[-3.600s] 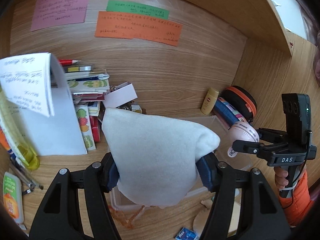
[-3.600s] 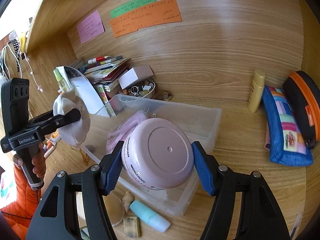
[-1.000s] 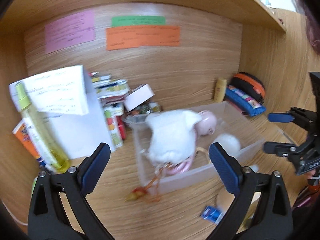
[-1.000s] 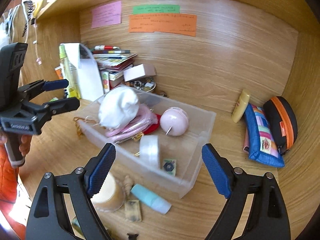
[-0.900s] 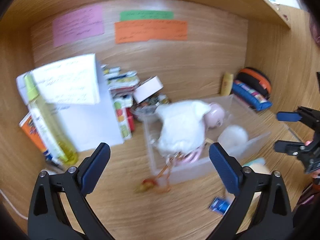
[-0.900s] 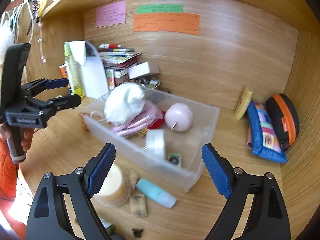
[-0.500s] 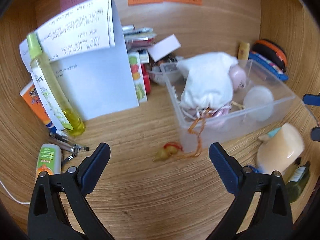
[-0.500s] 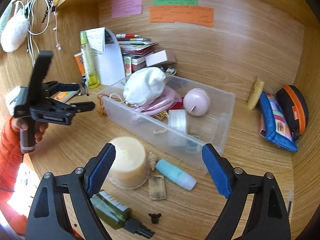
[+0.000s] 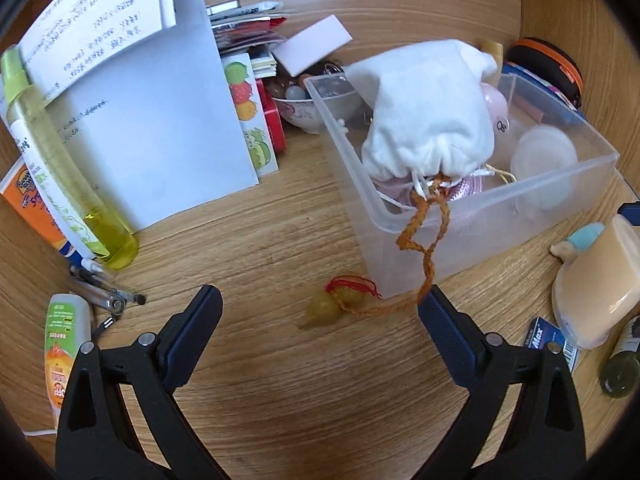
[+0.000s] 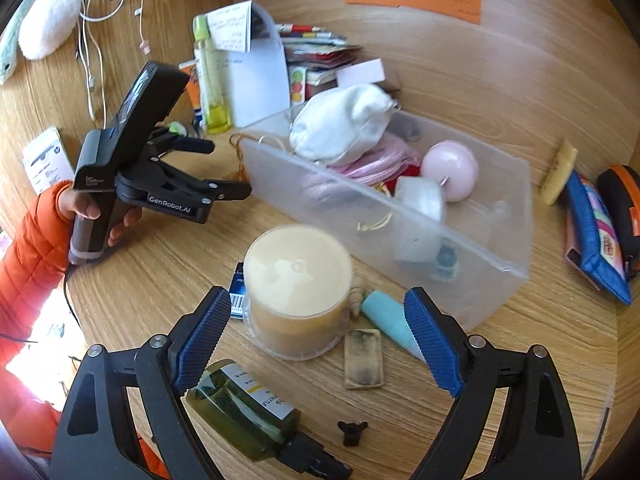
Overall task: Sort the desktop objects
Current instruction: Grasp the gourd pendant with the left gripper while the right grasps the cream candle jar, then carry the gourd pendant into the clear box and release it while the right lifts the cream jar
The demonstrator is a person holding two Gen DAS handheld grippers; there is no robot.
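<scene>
A clear plastic bin (image 9: 400,216) holds a white drawstring pouch (image 9: 424,120), a pink ball (image 10: 450,170) and a tape roll (image 10: 420,200). The pouch's orange cord (image 9: 424,220) hangs over the bin wall down to a small yellow gourd charm (image 9: 324,308) on the desk. My left gripper (image 9: 320,304) hovers with that charm between its tips; its jaws are closing and the pads do not touch it. My right gripper (image 10: 318,308) stands open over a cream cylindrical jar (image 10: 298,280), apart from it. The left gripper (image 10: 226,168) also shows beside the bin's left end.
A yellow spray bottle (image 9: 60,168), a white paper stand (image 9: 160,120), pens (image 9: 104,292) and an orange-green tube (image 9: 66,336) crowd the left. A green bottle (image 10: 248,408), a teal tube (image 10: 388,320) and a tan block (image 10: 363,358) lie near the jar. Pencil cases (image 10: 592,224) sit far right.
The pouch and the pink ball, held earlier, now lie in the bin with both grippers empty. Both grippers have sunk toward the desk and tipped downward.
</scene>
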